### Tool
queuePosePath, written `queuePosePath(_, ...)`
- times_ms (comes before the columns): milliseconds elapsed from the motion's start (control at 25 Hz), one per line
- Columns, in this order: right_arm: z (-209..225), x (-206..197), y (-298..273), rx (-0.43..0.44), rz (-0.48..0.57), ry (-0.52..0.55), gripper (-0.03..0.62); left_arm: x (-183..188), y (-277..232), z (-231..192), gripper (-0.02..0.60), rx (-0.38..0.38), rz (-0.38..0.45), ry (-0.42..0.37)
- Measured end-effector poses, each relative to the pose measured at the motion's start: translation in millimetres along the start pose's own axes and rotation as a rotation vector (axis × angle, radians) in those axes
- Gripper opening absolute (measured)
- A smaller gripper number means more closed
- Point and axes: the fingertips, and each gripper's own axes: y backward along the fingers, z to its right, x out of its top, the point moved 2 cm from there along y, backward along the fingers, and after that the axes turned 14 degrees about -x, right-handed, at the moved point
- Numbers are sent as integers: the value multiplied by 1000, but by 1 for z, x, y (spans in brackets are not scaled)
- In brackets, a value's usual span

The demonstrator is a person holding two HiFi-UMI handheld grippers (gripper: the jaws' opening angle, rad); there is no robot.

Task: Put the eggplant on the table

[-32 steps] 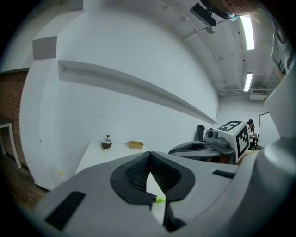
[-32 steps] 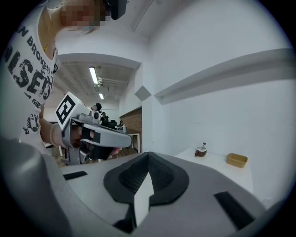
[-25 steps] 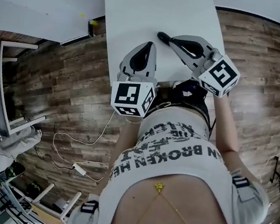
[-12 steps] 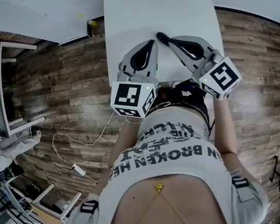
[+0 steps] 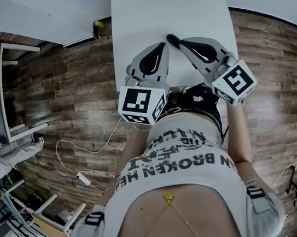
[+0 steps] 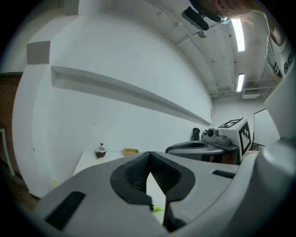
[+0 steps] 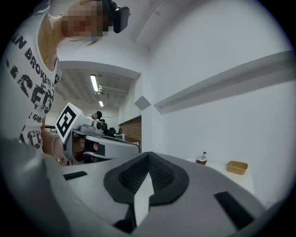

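Eggplant unidentifiable in any view; left gripper (image 5: 159, 48) and right gripper (image 5: 172, 38) jaws pressed together, empty. Reaching unopened could shove it off the counter (image 5: 154, 5).

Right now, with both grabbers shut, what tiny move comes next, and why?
Probably reach the right gripper along the table: it and the left gripper are shut, empty, and the dark stemmed thing beside the yellow tray sits far off.
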Motion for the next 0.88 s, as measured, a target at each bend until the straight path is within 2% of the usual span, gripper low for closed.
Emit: queuePosePath(880,3,-10,2,5,-26,6,8,-5,-5,9,3,-9,-16,0)
